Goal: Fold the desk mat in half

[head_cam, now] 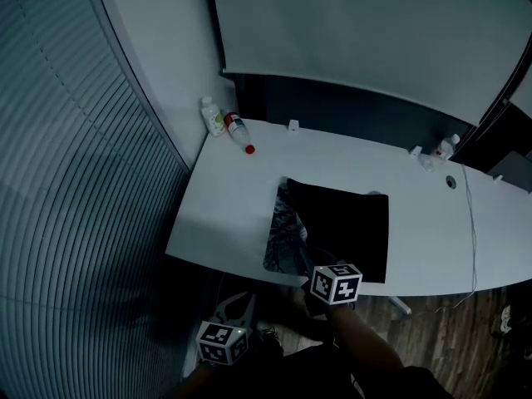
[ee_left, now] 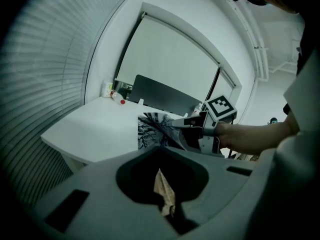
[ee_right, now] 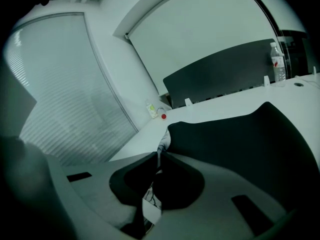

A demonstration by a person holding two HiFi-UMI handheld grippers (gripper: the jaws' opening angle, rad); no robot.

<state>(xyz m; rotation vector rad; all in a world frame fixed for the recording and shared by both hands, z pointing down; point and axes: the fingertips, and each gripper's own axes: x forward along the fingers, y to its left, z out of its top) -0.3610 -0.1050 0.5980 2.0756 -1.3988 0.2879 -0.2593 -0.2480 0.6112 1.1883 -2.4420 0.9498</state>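
Two grippers near desk's front edge. My right gripper (head_cam: 311, 266) clamped on desk mat (head_cam: 349, 223) edge; mat lies partly turned over on white desk (head_cam: 229, 198), patterned side showing. My left gripper (head_cam: 243, 304) closed, empty, short of desk.

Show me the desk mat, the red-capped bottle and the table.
desk mat (head_cam: 345, 227), head view: black folded-over side
red-capped bottle (head_cam: 239, 133), head view: its body
table (head_cam: 224, 214), head view: bare top

Long white desk (head_cam: 233, 198) beside grey slatted window blinds (head_cam: 75, 181), pale pull-down screen (head_cam: 357, 32) behind, dark wood-plank floor (head_cam: 449, 322) below, dim light.
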